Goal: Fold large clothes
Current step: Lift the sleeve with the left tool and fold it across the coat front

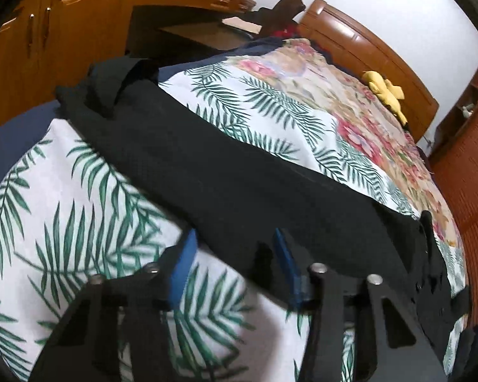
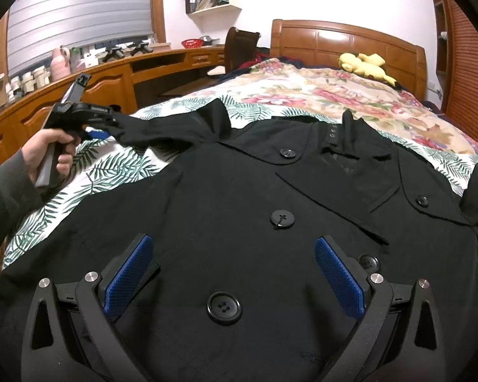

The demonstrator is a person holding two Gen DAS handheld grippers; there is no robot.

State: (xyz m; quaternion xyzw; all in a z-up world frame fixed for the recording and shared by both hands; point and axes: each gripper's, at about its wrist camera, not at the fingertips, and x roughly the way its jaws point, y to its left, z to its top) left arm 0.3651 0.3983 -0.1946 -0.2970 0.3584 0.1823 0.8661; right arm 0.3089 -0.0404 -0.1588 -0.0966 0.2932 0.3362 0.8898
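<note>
The black, large-buttoned coat (image 2: 239, 191) lies spread front-up on the bed, one sleeve (image 1: 239, 175) stretched sideways.

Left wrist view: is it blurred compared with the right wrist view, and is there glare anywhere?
Left wrist view: motion-smeared, worst on the left gripper fingers and the palm-leaf bedspread; the black coat loses texture. Right wrist view: sharp, coat buttons crisp; glare on the wooden headboard. Both bend straight lines.

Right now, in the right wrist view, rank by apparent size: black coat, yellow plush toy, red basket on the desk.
1. black coat, nearest the camera and filling the lower frame
2. yellow plush toy
3. red basket
Both small items sit far back, so their true sizes stay unsure.
</note>
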